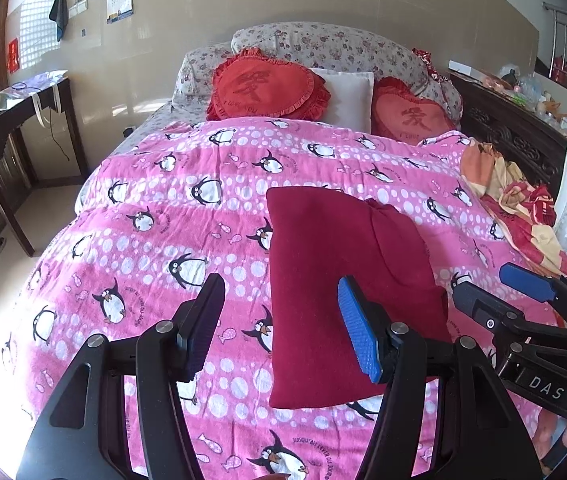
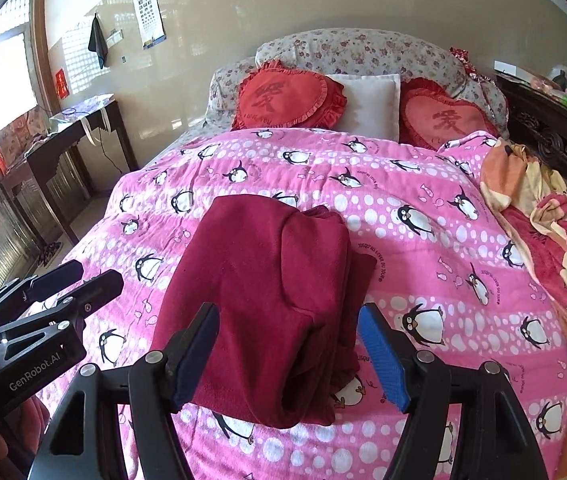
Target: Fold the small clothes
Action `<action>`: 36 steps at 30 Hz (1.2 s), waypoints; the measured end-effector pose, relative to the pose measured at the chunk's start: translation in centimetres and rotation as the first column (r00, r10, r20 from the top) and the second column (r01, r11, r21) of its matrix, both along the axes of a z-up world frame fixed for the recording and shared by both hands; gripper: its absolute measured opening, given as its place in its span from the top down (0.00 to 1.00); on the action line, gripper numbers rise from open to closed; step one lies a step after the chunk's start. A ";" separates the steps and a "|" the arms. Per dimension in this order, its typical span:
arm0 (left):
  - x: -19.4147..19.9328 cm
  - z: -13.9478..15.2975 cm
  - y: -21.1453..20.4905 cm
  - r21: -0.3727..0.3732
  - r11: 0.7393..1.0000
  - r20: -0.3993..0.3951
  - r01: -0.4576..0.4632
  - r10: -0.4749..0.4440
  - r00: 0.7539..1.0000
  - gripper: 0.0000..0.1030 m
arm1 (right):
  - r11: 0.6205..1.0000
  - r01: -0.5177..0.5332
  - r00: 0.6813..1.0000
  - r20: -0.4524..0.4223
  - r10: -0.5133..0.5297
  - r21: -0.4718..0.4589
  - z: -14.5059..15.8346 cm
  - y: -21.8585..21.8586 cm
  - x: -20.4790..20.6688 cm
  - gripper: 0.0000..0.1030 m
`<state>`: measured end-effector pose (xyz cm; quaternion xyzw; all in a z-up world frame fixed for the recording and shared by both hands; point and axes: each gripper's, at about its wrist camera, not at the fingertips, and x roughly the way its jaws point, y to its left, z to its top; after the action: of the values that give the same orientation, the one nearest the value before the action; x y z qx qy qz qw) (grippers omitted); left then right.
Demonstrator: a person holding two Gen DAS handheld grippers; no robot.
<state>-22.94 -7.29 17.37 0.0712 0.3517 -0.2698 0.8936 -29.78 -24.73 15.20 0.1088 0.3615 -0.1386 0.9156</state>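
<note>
Nearest the lens in the left wrist view: left claw, jaws parted to a middling gap, nothing between the pads, only pink penguin quilt showing through the gap. Blue pad of the inner finger overlapping the near left edge of the dark red garment in the picture, but seemingly raised above the cloth, not pressing it. Right claw likewise standing open, a little wider, jaws having just been opening, empty, with the garment's near edge seen between the fingers yet not pinched

Garment lying on the quilt near the foot of the bed, middle to right of the spread, already folded into a compact oblong: one flat panel on the left, a thicker doubled layer on the right with a rounded fold at the near corner. Probably laid so for a tidy stack, edges roughly lined up; looks like a fold finished and let go, both claws poised just above and clear of the cloth. Right-hand layers a bit loose and sagging at the near end, so perhaps needing a pat or one more fold

Crumpled orange and red blanket heaped at the right side of the bed, well apart from the garment, likely pushed aside to leave room. Heart cushions and pillows at the head, untouched
</note>
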 end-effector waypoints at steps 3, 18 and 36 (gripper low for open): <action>-0.4 0.7 0.4 -0.005 1.000 0.014 0.002 -0.002 1.000 0.43 | 1.000 0.007 1.000 -0.008 -0.007 -0.021 0.3 0.3 -0.3 0.32; -1.2 1.7 0.7 0.008 1.000 0.056 0.020 -0.020 0.998 0.43 | 0.999 0.023 1.000 0.013 -0.022 -0.043 1.5 0.7 -0.7 0.31; -0.7 0.6 -0.2 0.026 0.999 0.043 0.029 -0.031 0.999 0.43 | 0.999 0.023 1.000 -0.007 -0.024 -0.026 0.6 0.3 -0.1 0.31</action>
<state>-23.65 -7.54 18.01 0.0936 0.3344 -0.2771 0.8959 -29.91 -24.40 15.78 0.1008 0.3619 -0.1543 0.9138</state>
